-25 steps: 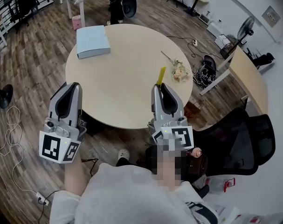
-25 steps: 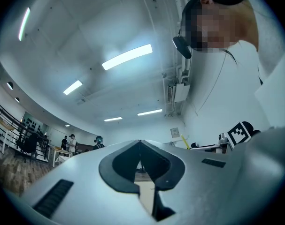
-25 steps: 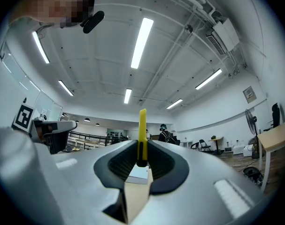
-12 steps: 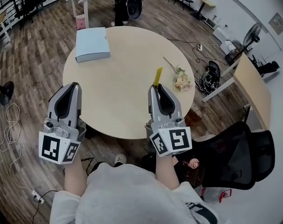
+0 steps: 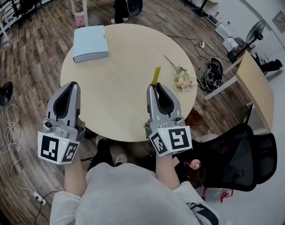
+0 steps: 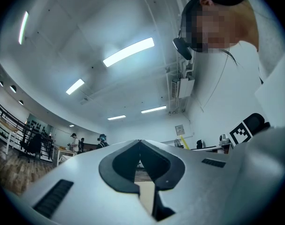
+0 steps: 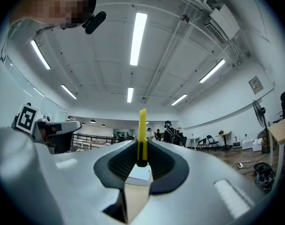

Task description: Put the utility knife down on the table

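Above near edge of round table (image 5: 119, 78): R gripper (image 5: 153, 86) clenched on yellow knife (image 5: 156, 74); L gripper (image 5: 73, 85) closed, empty. Blue box (image 5: 90, 43) far left, flowers (image 5: 181, 79) right; wood floor (image 5: 34, 55).

No readable text, labels or numbers anywhere.

Head above table (image 5: 119, 74); gripper views upward.

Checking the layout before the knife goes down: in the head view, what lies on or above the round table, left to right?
From left: blue box → yellow utility knife, held in the right gripper → flower sprig.
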